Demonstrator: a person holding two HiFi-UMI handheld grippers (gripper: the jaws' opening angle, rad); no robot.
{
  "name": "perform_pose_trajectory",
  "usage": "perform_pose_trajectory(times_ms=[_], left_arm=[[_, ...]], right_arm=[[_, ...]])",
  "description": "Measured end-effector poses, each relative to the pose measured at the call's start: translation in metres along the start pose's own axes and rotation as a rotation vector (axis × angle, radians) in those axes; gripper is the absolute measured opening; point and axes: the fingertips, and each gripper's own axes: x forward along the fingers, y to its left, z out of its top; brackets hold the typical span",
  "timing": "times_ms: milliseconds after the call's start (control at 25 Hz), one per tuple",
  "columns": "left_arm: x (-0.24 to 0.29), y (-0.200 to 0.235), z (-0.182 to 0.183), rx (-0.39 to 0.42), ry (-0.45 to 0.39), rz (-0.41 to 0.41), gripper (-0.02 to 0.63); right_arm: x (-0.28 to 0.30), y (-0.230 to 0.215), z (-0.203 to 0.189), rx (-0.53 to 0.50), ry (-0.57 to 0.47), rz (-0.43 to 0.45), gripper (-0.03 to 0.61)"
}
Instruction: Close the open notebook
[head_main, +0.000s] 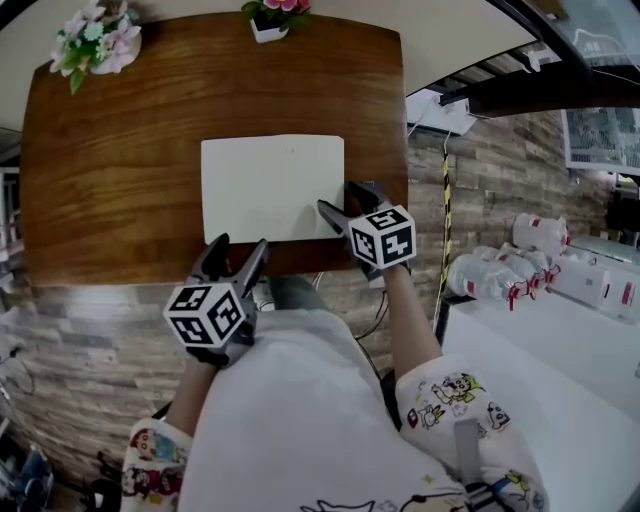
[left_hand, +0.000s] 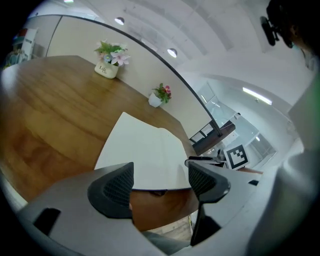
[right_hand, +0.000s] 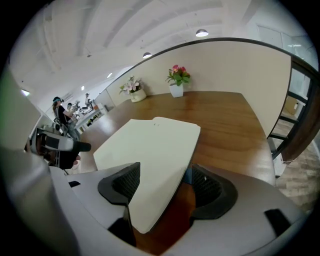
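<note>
**Q:** From the head view, where's the notebook?
**A:** The notebook (head_main: 272, 188) lies open and flat on the wooden surface (head_main: 120, 150), near its front edge. My left claw (head_main: 242, 245) hangs off that edge by the near-left corner. My right claw (head_main: 340, 200) sits at the near-right corner.
**Q:** And the left gripper view?
**A:** Released, its 2 jaws wide apart, with the notebook's near edge beyond them.
**Q:** The right gripper view?
**A:** Released too, with the jaws straddling that corner and not pinching it.

Head view steeply down over table (head_main: 100, 200), 2 gripper views low at near edge, facing across, all sharing notebook (head_main: 272, 188).
</note>
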Motion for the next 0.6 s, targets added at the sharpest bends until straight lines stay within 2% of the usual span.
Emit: perform_pose_trajectory(times_ms=[280, 600], left_arm=[[0.003, 0.002, -0.01, -0.111, -0.005, -0.03, 0.319], [0.004, 0.002, -0.013, -0.215, -0.029, -0.064, 0.319]], right_arm=[[0.009, -0.003, -0.006, -0.076, 0.074, 0.01, 0.287], [0.011, -0.002, -0.007, -0.089, 0.09, 0.008, 0.287]])
